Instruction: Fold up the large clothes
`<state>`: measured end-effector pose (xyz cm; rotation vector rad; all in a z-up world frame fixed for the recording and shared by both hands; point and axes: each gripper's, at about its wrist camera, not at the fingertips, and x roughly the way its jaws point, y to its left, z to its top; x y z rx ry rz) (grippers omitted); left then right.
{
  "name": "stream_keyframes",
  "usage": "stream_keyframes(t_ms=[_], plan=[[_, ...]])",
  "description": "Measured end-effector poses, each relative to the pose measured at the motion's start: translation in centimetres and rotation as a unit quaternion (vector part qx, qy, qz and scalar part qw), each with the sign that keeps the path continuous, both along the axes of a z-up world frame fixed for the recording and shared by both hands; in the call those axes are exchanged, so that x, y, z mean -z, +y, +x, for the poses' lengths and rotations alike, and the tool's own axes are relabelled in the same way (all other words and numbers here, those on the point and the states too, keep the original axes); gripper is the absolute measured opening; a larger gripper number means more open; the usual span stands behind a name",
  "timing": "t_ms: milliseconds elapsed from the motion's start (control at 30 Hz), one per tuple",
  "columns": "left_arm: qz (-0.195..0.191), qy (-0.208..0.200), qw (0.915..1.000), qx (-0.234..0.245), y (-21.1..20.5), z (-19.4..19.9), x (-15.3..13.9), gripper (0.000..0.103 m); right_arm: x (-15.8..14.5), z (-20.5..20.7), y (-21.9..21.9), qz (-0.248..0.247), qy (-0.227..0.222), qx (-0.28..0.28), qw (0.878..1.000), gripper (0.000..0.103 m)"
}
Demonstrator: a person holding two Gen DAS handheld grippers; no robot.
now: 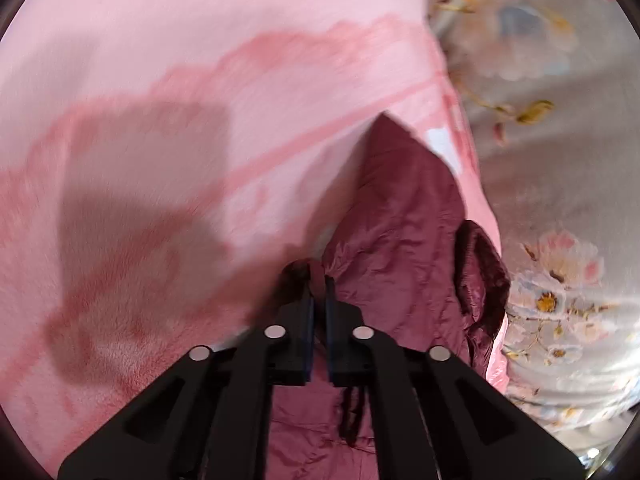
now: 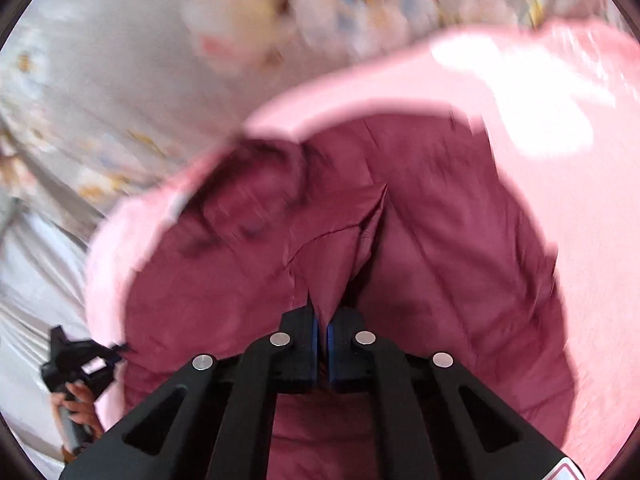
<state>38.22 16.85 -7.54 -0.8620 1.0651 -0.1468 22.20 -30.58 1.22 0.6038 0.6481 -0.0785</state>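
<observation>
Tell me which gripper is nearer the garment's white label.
Left. The left gripper grips the maroon lining just below the white label. The right gripper pinches a lining fold in its own view, where no label is discernible.

The garment point(image 1: 248, 80) is a large, fluffy pale-pink coat with darker pink outline markings on its outer face and a crinkled maroon lining point(image 2: 420, 240) inside. It lies spread over a floral bedsheet, its edge turned back so the lining faces up (a dark fuzzy cuff-like fold point(image 1: 482, 276) shows at one side), a small white label near the pink edge
</observation>
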Motion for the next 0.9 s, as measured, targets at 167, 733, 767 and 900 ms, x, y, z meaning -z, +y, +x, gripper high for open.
stream_keyframes(t_ms=[167,733,767,900], plan=[[0.070,-0.043,0.9960,0.033,-2.4,-1.3,-2.1,0.001,0.7,-0.2,0.5,-0.105,0.036,0.017,0.994,0.001],[0.304,-0.077,0.9458,0.086,-6.8,-4.7,-3.8,0.017,2.2,-3.2,1.4,-0.156,0.082,0.029,0.984,0.020],[0.315,-0.092,0.9403,0.091,-7.3,-5.0,-4.9,0.017,1.2,-3.2,1.9,-0.160,0.070,0.024,0.984,0.020],[0.307,-0.123,0.9367,0.115,-10.5,-4.5,-7.9,0.027,-0.6,0.2,4.9,-0.151,0.053,-0.033,0.987,0.021]])
